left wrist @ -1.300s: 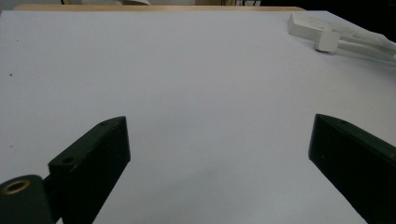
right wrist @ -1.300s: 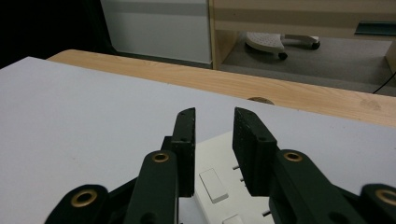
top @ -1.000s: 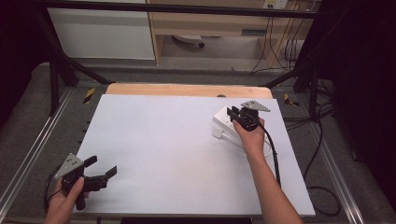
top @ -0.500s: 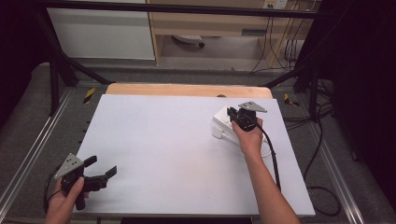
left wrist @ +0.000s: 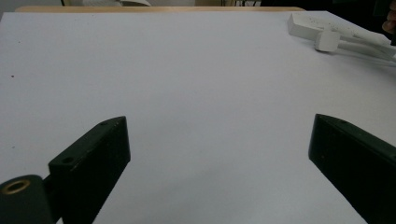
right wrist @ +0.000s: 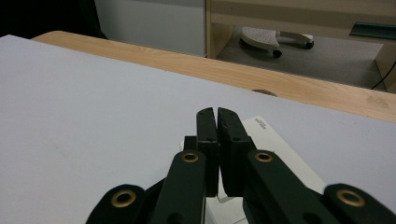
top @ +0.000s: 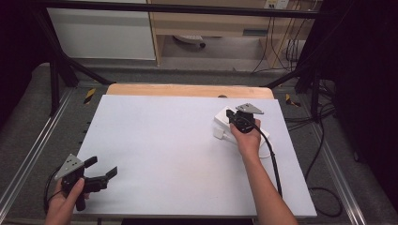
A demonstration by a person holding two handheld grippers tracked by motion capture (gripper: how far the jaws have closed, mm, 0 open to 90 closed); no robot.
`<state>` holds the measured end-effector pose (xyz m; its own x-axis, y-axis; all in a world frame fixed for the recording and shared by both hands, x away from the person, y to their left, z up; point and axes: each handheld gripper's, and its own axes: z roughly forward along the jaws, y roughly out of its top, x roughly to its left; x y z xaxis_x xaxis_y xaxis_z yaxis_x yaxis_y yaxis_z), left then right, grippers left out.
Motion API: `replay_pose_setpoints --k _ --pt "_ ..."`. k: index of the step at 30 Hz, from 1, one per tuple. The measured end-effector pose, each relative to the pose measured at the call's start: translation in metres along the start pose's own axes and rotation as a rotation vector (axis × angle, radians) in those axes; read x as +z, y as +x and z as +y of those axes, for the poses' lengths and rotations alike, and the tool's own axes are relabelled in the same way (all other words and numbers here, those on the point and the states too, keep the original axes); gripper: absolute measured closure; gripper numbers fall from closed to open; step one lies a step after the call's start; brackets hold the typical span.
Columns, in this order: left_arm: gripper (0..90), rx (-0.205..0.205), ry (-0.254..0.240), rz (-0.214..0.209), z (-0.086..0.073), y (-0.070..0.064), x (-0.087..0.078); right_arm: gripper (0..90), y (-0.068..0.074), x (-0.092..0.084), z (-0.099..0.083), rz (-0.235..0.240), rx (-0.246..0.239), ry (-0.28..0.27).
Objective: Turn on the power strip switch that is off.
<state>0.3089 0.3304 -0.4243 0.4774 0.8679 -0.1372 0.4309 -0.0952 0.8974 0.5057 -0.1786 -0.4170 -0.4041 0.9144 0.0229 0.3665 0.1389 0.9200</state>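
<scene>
Under the right gripper (right wrist: pixel 215 116) we see a white power strip (right wrist: pixel 280 154); the jaws cover its near part, and the small print at its far corner is too small to read. We cannot tell whether the closed jaws pinch anything. In the left gripper view, that strip (left wrist: pixel 327 28) runs off the right edge, beside a small white block (left wrist: pixel 327 41). The left gripper's (left wrist: pixel 219 154) right jaw is cut by the frame.

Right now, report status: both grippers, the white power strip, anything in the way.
Left gripper open, low at table's near left. Right gripper fingers shut over white power strip, far right. Plug block beside strip. Nothing between.
</scene>
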Motion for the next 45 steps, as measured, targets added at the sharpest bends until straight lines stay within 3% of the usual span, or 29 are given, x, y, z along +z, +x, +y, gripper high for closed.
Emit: replay_pose_setpoints --k 16,45 --pt "5.5 0.004 -0.002 0.002 0.000 0.000 0.000 90.0 0.008 0.006 -0.010 -0.009 -0.013 0.022" --pt "5.5 0.004 -0.001 0.005 0.000 0.000 0.000 90.0 0.007 0.015 -0.027 -0.117 0.037 0.042"
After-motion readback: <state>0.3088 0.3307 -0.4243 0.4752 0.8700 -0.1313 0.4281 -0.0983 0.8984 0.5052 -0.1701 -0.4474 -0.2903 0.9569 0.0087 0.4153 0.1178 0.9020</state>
